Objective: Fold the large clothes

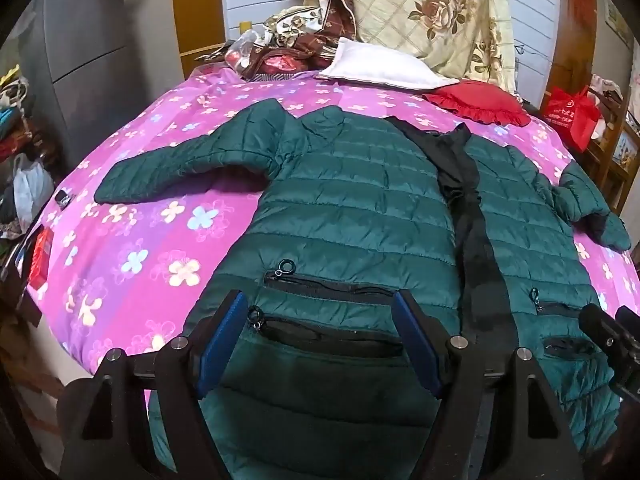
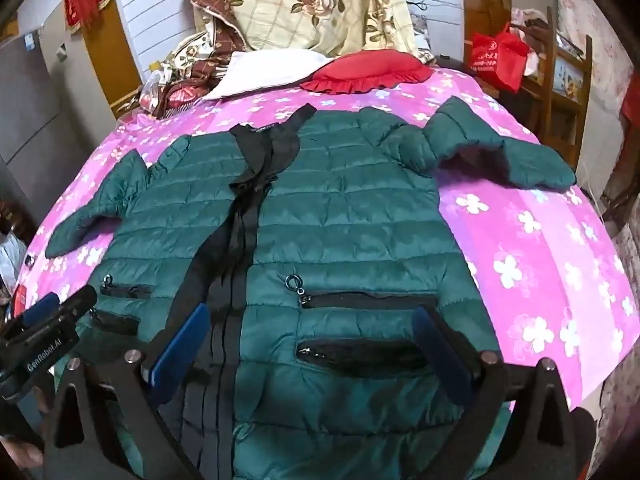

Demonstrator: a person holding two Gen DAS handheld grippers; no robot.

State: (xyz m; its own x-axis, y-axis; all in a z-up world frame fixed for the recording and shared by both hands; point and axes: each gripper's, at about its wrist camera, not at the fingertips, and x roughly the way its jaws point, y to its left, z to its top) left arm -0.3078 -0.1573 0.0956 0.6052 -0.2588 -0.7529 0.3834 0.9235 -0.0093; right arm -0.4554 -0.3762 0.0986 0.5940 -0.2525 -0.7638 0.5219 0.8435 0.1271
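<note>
A dark green quilted jacket [image 1: 352,208] lies spread front-up on the pink flowered bedspread [image 1: 132,240], both sleeves out to the sides and a black zip strip down its middle. My left gripper [image 1: 320,304] stands open above the jacket's lower left front, over the two zip pockets, with nothing between its blue pads [image 1: 222,340]. My right gripper [image 2: 316,316] is open wide above the jacket [image 2: 340,216] at its lower right front and zip strip, holding nothing. Each gripper shows at the edge of the other's view: the right gripper [image 1: 612,328], the left gripper [image 2: 52,312].
A white pillow [image 1: 380,66] and a red frilled cushion [image 1: 480,106] lie at the head of the bed, with floral bedding [image 1: 432,12] piled behind. A red bag [image 2: 496,56] sits on wooden shelves at the right. Grey cabinets [image 1: 88,48] and clutter stand left of the bed.
</note>
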